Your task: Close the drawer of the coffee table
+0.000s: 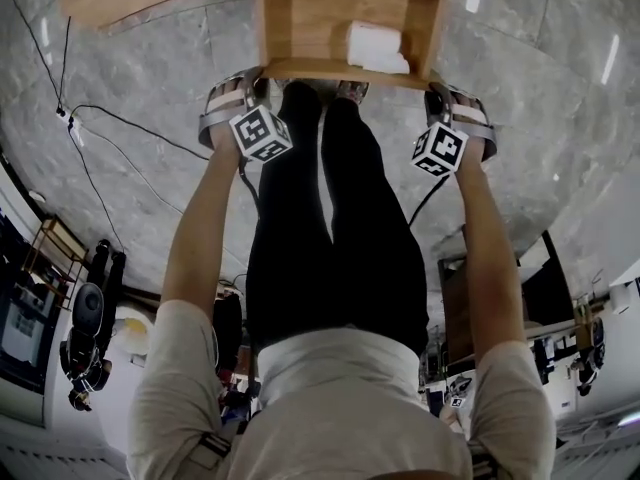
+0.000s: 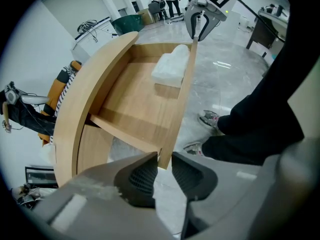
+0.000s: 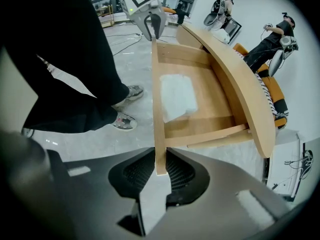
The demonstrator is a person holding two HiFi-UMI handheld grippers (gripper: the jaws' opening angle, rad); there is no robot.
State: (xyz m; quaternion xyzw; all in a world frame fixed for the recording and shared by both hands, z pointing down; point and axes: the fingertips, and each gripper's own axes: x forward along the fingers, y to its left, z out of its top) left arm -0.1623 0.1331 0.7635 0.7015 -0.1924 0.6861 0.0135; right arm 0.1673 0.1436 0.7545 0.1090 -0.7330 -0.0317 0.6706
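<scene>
The left arm (image 1: 205,218) and right arm (image 1: 482,230) stretch out side by side, both grippers pointing steeply down. The left gripper (image 2: 162,165) pinches one end of the drawer front (image 2: 180,104) between its fingers. The right gripper (image 3: 160,173) clamps the other end between its fingers.

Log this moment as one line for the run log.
drawer: open, cloth inside | left gripper: shut on drawer front, left end | right gripper: shut on drawer front, right end | next: likely push shut

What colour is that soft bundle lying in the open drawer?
The bundle is white; the right gripper view shows it best.
</scene>
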